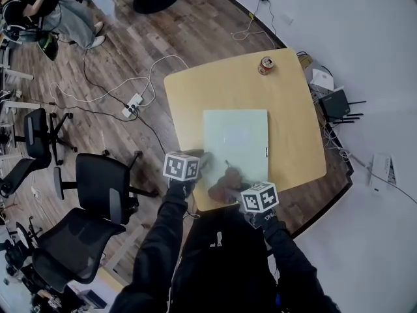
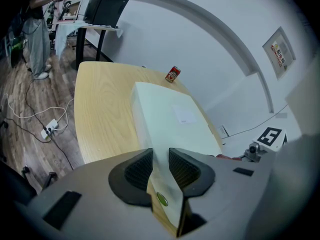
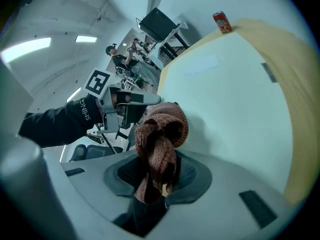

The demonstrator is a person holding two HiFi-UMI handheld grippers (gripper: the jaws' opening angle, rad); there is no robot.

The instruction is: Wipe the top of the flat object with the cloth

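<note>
A pale green flat board [image 1: 236, 141] lies on the yellow wooden table [image 1: 287, 90]. My left gripper [image 1: 193, 168] is at the board's near left corner. In the left gripper view its jaws [image 2: 160, 158] are shut on the edge of the board [image 2: 172, 115]. My right gripper [image 1: 251, 191] is at the board's near edge, shut on a reddish-brown knitted cloth [image 1: 225, 181]. In the right gripper view the cloth [image 3: 161, 131] bunches up out of the gripper [image 3: 157, 176] and hangs just over the board [image 3: 230, 94].
A red can [image 1: 266, 64] stands near the table's far corner. Black office chairs [image 1: 98, 194] stand on the floor at the left, with a power strip and cables [image 1: 132, 104]. A router [image 1: 335, 103] sits off the table's right side. A person [image 1: 45, 12] is at the far left.
</note>
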